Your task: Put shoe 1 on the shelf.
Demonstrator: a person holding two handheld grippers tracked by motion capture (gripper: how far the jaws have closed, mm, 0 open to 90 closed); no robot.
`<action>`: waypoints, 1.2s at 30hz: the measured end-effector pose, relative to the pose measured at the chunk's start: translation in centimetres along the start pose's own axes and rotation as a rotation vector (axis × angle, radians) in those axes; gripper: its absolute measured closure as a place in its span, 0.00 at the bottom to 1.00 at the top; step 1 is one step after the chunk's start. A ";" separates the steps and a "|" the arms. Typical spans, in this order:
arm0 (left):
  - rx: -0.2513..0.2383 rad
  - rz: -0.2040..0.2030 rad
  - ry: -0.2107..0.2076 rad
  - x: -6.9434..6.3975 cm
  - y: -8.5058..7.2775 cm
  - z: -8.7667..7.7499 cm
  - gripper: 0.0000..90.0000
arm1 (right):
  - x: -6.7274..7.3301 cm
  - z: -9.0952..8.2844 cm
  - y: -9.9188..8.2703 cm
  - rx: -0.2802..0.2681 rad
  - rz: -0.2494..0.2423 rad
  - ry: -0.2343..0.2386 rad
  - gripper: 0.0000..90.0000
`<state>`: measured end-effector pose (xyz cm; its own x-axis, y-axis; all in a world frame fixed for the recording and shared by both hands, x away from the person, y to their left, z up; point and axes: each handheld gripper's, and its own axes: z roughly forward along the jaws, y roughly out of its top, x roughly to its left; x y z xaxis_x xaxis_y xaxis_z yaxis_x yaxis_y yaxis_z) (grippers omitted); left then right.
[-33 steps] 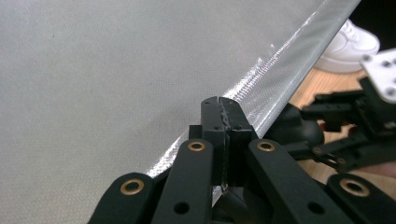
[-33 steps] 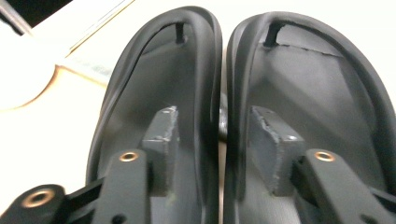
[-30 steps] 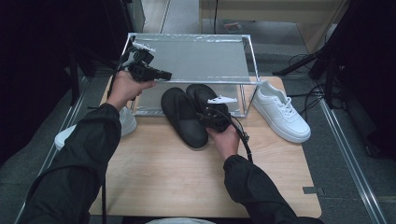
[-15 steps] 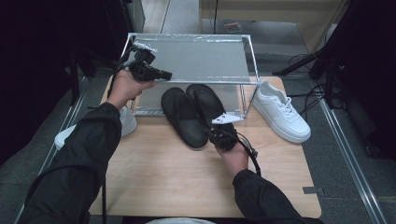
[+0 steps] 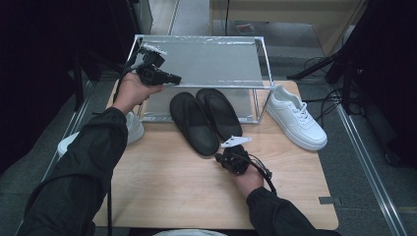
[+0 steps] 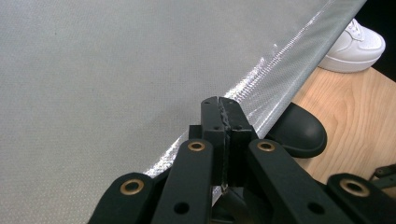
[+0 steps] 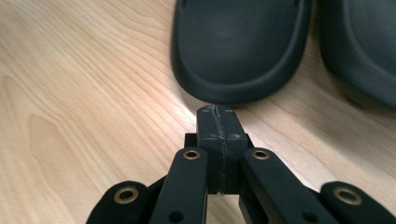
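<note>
High view, two black slippers (image 5: 206,120), two white sneakers (image 5: 296,118), both claws (image 5: 220,157) together, empty.

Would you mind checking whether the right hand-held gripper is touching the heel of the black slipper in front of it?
Apart. The right gripper view shows the shut right hand-held gripper just short of the black slipper, with a sliver of wooden table between them.
</note>
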<state>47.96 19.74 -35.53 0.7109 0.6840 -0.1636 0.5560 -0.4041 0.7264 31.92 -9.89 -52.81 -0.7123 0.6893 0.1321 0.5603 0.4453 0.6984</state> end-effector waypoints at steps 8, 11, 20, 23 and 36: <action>0.002 0.003 0.007 -0.1 0.0 0.0 1.00 | -0.3 1.0 0.2 0.001 0.014 -0.007 1.00; 0.006 0.005 0.015 -0.2 0.1 0.0 1.00 | 0.0 1.6 0.5 -0.006 0.022 -0.006 1.00; 0.008 -0.028 -0.002 0.0 0.1 0.0 1.00 | 0.5 2.5 1.5 -0.016 0.047 0.001 1.00; 0.008 -0.034 -0.011 0.1 0.1 0.0 1.00 | 0.6 2.8 2.0 -0.015 0.043 0.000 1.00; 0.012 -0.043 -0.019 0.2 0.1 0.0 1.00 | 2.2 5.0 4.8 -0.011 0.042 0.036 1.00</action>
<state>48.23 19.82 -35.49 0.6939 0.6896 -0.2072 0.5915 -0.3818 0.7102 35.18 -3.42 -52.69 -0.7032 0.6862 0.1862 0.5853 0.4100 0.6995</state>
